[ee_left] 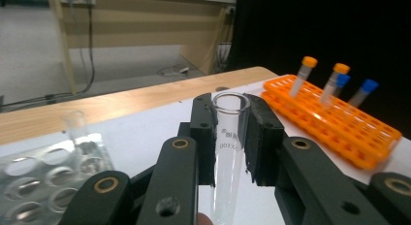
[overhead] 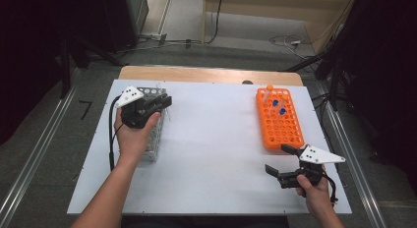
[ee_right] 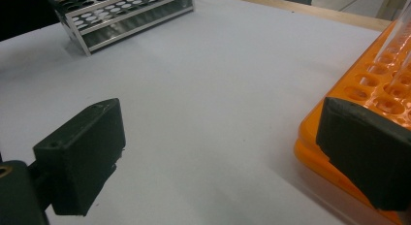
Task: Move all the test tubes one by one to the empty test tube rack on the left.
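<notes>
A clear glass test tube stands upright between the black pads of my left gripper, which is shut on it. In the high view my left gripper hovers over the far end of a metal tube rack at the table's left. That rack holds another clear tube. An orange tube rack lies at the right with orange-capped and blue-capped tubes. My right gripper is open just in front of it, and nothing lies between its pads.
A white sheet covers the wooden table. The metal rack lies far across from my right gripper, and the orange rack runs beside its right pad. Cables lie on the floor beyond the table.
</notes>
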Demonstrator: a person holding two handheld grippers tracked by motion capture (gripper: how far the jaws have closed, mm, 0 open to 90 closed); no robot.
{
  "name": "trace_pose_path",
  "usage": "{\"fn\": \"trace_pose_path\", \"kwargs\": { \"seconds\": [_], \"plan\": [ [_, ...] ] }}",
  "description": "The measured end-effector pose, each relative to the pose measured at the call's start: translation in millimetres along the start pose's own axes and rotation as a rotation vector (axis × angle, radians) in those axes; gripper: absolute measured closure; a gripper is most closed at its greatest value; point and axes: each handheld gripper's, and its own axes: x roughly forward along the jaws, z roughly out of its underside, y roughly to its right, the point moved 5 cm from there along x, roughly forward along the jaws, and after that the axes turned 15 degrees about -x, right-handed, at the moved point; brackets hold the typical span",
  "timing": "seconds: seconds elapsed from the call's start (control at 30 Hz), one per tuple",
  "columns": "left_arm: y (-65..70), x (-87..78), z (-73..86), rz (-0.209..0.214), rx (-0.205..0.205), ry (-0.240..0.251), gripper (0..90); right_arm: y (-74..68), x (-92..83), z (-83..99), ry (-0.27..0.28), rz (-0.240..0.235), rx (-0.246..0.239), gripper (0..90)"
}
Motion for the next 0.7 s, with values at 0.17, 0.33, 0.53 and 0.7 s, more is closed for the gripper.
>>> {"fn": "trace_pose_path", "kwargs": {
  "seconds": [0.17, 0.33, 0.53, 0.7],
  "plan": [
    [-17.1, 5.9, -11.8, -0.051, -0.008, 0.021, 76.5, 1.5, -0.3, 0.8, 0.004, 0.002, 0.000, 2.4],
    [-27.2, 14.4, -25.0, -0.084, -0.001, 0.035, 76.5, 2.8, -0.2, 1.6, 0.003, 0.006, 0.003, 2.4],
    [-39.9, 25.7, -35.8, -0.134, -0.001, 0.068, 76.5, 3.6, -0.4, 2.2, 0.004, 0.006, 0.008, 2.4],
    [-49.9, 33.1, -38.8, -0.169, -0.004, 0.081, 76.5, 4.9, 0.0, 3.5, 0.005, 0.005, 0.011, 2.4]
  ]
}}
